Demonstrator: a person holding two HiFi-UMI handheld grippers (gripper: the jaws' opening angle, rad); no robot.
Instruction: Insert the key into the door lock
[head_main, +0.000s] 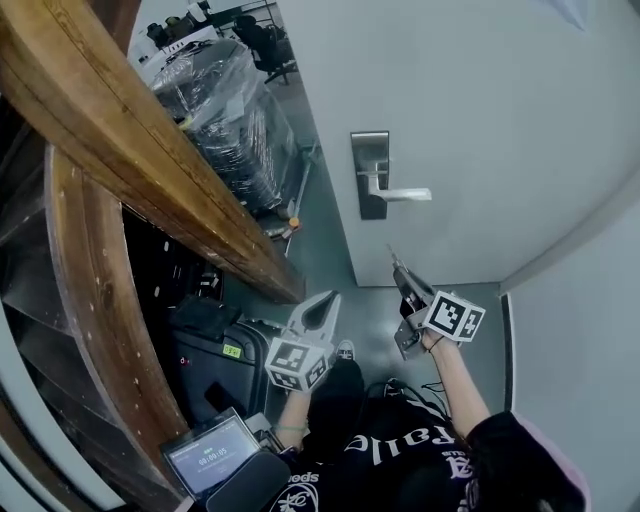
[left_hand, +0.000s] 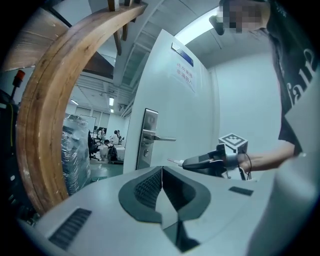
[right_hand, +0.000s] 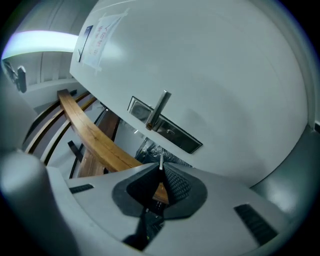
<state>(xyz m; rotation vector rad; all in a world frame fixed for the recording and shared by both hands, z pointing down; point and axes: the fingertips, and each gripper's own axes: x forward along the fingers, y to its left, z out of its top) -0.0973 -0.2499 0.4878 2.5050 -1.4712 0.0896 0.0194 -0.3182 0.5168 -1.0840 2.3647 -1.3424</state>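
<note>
The grey door (head_main: 480, 110) carries a metal lock plate (head_main: 370, 172) with a lever handle (head_main: 405, 195). My right gripper (head_main: 394, 258) is shut on a small silver key (right_hand: 160, 162), whose blade sticks out past the fingertips. It hangs below the lock plate in the head view, apart from the door. In the right gripper view the key points toward the lock plate (right_hand: 169, 131) and the handle (right_hand: 159, 111). My left gripper (head_main: 328, 300) is shut with nothing in it, lower and to the left. The left gripper view shows the right gripper (left_hand: 192, 162), the key (left_hand: 174, 161) and the lock plate (left_hand: 148, 137).
A thick wooden beam (head_main: 130, 150) runs diagonally at the left. Behind it stands a plastic-wrapped pallet (head_main: 235, 120). A black case (head_main: 215, 360) and a device with a lit screen (head_main: 210, 455) sit near my feet. A wall (head_main: 580, 330) closes the right side.
</note>
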